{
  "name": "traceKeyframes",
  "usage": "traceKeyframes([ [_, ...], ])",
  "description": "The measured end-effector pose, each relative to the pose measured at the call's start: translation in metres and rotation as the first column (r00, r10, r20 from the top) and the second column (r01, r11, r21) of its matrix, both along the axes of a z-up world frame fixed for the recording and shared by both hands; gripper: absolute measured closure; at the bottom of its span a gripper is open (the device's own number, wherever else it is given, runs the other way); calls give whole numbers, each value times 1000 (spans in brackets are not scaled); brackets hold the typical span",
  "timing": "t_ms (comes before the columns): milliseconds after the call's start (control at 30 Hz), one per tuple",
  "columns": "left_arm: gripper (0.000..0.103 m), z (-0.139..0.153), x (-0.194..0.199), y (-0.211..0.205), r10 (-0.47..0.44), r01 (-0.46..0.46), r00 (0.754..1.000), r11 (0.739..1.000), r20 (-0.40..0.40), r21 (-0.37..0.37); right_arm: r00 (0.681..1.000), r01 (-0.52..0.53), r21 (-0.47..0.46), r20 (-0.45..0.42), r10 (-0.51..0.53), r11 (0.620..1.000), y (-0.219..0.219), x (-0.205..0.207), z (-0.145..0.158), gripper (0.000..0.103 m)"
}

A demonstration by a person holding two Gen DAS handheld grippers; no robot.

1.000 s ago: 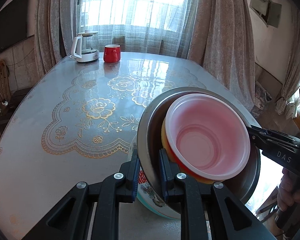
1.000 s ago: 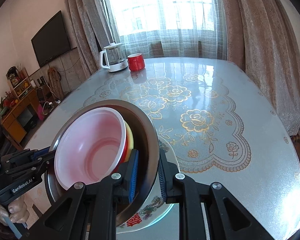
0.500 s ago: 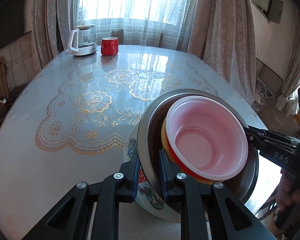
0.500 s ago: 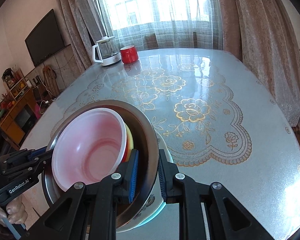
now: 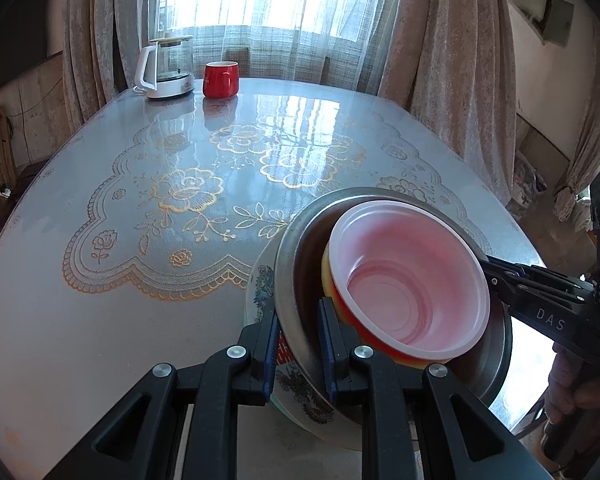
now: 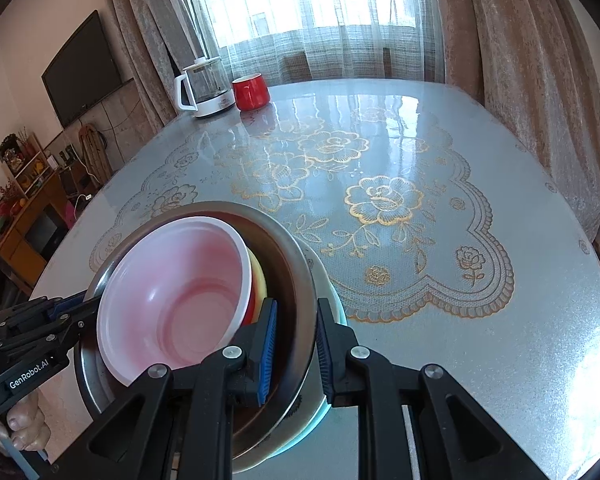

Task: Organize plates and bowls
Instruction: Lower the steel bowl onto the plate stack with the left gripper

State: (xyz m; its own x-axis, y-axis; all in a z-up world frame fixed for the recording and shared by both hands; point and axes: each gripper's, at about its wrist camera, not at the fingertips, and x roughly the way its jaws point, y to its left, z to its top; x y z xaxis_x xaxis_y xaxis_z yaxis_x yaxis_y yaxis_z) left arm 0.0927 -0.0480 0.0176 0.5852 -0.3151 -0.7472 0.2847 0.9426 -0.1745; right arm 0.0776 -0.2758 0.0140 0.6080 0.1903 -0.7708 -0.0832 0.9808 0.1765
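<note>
A steel bowl (image 5: 300,264) holds a nested stack: a pink plastic bowl (image 5: 408,288) on top, red and yellow bowls (image 5: 332,300) under it. My left gripper (image 5: 298,350) is shut on the steel bowl's rim on one side. My right gripper (image 6: 296,354) is shut on the rim (image 6: 300,280) on the opposite side; it also shows in the left wrist view (image 5: 540,292). The pink bowl (image 6: 180,300) shows in the right wrist view too. A painted ceramic plate (image 5: 268,280) sits beneath the steel bowl, near the table's front edge.
The oval table (image 5: 100,312) has a gold flower cloth under glass. A glass kettle (image 5: 164,68) and a red mug (image 5: 220,79) stand at the far end. Curtains hang behind. A TV (image 6: 82,68) and a shelf (image 6: 28,200) are to the left.
Both grippers stay shut on the steel bowl. The stack has shifted back toward the table's near edge, and more of the tabletop shows ahead.
</note>
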Motion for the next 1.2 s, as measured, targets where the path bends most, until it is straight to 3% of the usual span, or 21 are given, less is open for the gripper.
traceKeyframes([
  [567,82,-6,0,-1,24,-24,1000,999,5,22,1000,13,39,1,-13,999,-3,0,-1,84],
  [700,82,-6,0,1,28,-29,1000,999,11,23,1000,9,-3,16,-9,1000,4,1,-3,87],
  [1200,81,-4,-6,-1,37,-38,999,998,33,40,1000,10,-26,28,-9,1000,7,3,-6,87],
])
